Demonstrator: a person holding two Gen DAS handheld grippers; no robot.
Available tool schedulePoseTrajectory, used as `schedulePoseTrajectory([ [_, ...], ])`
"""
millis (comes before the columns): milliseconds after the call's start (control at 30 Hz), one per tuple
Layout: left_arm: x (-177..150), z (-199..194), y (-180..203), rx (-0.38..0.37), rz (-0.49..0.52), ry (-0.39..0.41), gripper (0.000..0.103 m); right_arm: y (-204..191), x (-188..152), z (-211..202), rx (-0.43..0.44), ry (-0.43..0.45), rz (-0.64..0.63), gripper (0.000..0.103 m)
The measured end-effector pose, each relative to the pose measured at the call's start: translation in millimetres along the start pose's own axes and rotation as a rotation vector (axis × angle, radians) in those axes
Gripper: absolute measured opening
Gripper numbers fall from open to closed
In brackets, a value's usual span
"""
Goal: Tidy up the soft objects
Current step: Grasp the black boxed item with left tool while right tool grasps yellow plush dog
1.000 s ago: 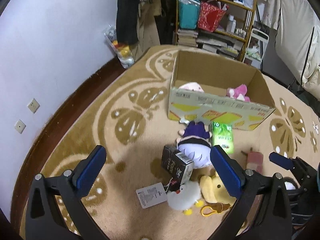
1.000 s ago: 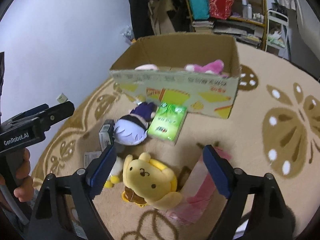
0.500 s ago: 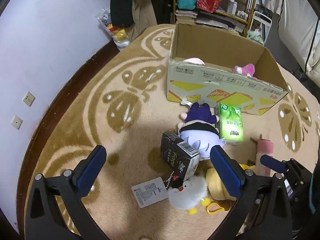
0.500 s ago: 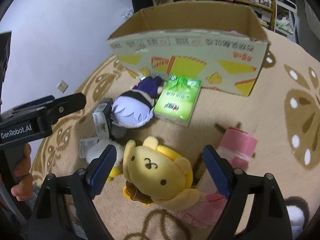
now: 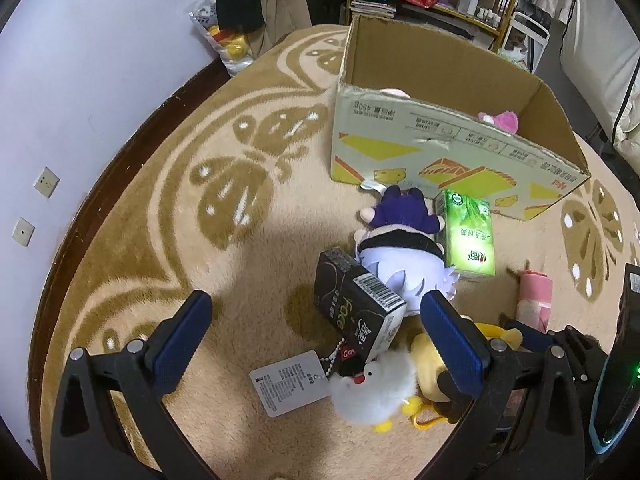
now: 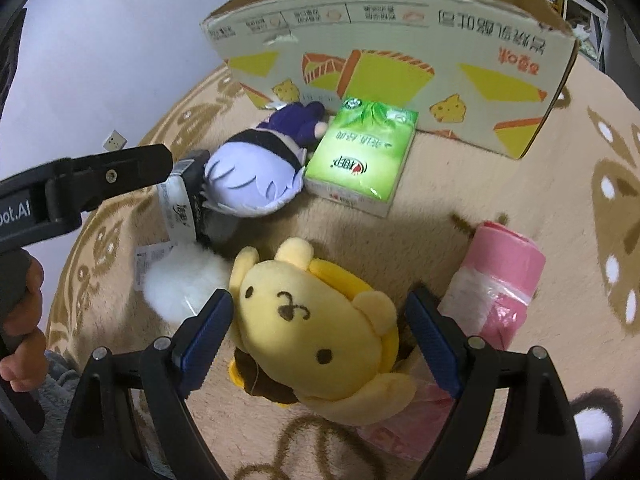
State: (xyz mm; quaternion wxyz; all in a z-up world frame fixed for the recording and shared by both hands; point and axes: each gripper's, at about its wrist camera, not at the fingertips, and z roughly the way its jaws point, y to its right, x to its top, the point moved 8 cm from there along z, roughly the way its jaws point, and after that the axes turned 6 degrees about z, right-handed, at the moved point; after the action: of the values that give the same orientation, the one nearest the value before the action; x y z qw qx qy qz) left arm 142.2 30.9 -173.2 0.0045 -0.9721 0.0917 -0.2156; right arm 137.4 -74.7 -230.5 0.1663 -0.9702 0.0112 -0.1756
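Right gripper [image 6: 318, 330]: jaws wide, straddling the yellow bear-face plush [image 6: 316, 332], blue pads either side and not pressing it yet.
Left gripper [image 5: 316, 340]: also spread wide, nothing in it, hanging over bare beige patterned carpet [image 5: 168, 216] with plenty of free floor toward the wall.
Cardboard box [image 5: 440, 148]: open-topped, printed yellow wedges, "450g" readable on its near wall; a pink plush [image 5: 506, 120] lies inside by the right end.
Purple-haired doll plush [image 5: 404, 256]: lying just in front of the box, touching the green tissue pack [image 5: 468, 236].
Black carton [image 5: 356, 304]: reads "face", leaning on the doll.
White fluffy chick plush [image 5: 376, 388]: below the carton, white paper tag [image 5: 288, 388] attached.
Pink plastic roll [image 6: 500, 280]: just right of the bear.
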Motion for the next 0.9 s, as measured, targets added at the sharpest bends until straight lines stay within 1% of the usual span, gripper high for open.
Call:
schedulePoseTrajectory([
  [233, -0.7, 9.3, 3.4, -0.002, 0.016, -0.021, 0.102, -0.2, -0.5, 8.2, 0.012, -0.024, 0.007, 0.092],
  [600, -3.7, 24.5, 5.9, 0.004, 0.037, -0.063, 0.102, -3.5, 0.6, 15.1, 0.014, -0.033, 0.002, 0.092],
  [667, -5.6, 26.4, 5.5, 0.027, 0.043, -0.072, 0.102, -3.7, 0.6, 15.3, 0.015, -0.033, 0.003, 0.093],
  [733, -8.0, 30.3, 2.5, 0.068, 0.051, -0.088, 0.102, -2.5, -1.0, 13.5, 0.016, -0.034, 0.005, 0.093],
  [900, -12.4, 39.0, 0.8, 0.065, 0.047, -0.116, 0.102, -3.0, -1.5, 14.4, 0.014, -0.040, 0.001, 0.093],
])
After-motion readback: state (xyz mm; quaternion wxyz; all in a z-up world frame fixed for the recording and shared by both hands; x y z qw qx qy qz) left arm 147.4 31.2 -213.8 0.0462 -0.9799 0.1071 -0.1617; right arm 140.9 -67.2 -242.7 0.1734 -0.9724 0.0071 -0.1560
